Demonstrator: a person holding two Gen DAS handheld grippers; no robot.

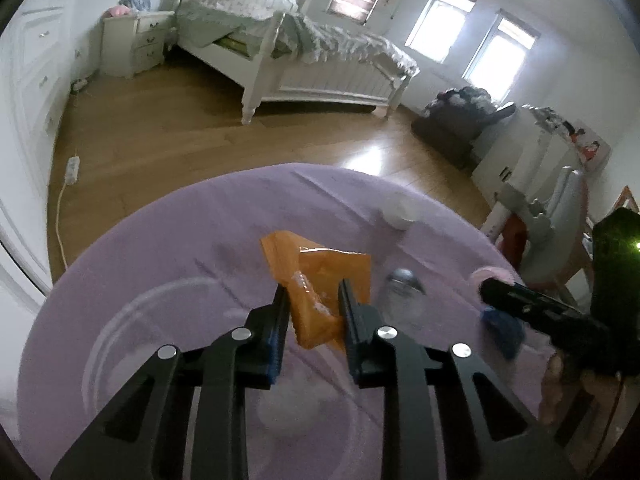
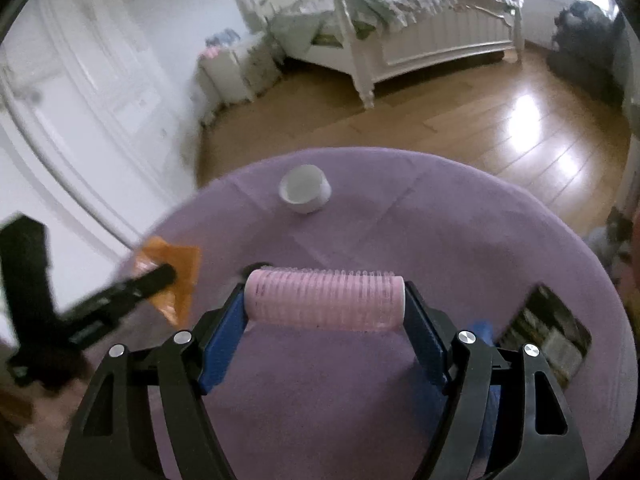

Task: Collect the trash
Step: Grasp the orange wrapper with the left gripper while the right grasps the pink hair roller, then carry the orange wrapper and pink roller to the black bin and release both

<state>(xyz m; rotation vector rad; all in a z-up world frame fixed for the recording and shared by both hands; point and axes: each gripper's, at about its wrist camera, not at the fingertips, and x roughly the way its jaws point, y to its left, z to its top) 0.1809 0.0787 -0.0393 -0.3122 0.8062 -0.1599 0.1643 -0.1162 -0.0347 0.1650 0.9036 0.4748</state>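
Note:
My left gripper (image 1: 312, 294) is shut on an orange plastic wrapper (image 1: 320, 276) and holds it above the purple-covered round table (image 1: 160, 248). The wrapper also shows in the right wrist view (image 2: 176, 276), with the left gripper's tip on it. My right gripper (image 2: 326, 300) is shut on a pink ribbed hair roller (image 2: 324, 300), held crosswise between the blue pads (image 2: 224, 328). In the left wrist view the right gripper's tip (image 1: 496, 290) is at the right, with the pink roller's end (image 1: 490, 274) on it.
A small white cup (image 2: 306, 188) stands at the table's far side. A clear glass jar (image 1: 404, 292) and a blue scrap (image 1: 504, 328) sit on the table's right. A dark mirror-like rectangle (image 2: 548, 332) lies at right. A white bed (image 1: 320, 60) and wooden floor (image 1: 168, 136) lie beyond.

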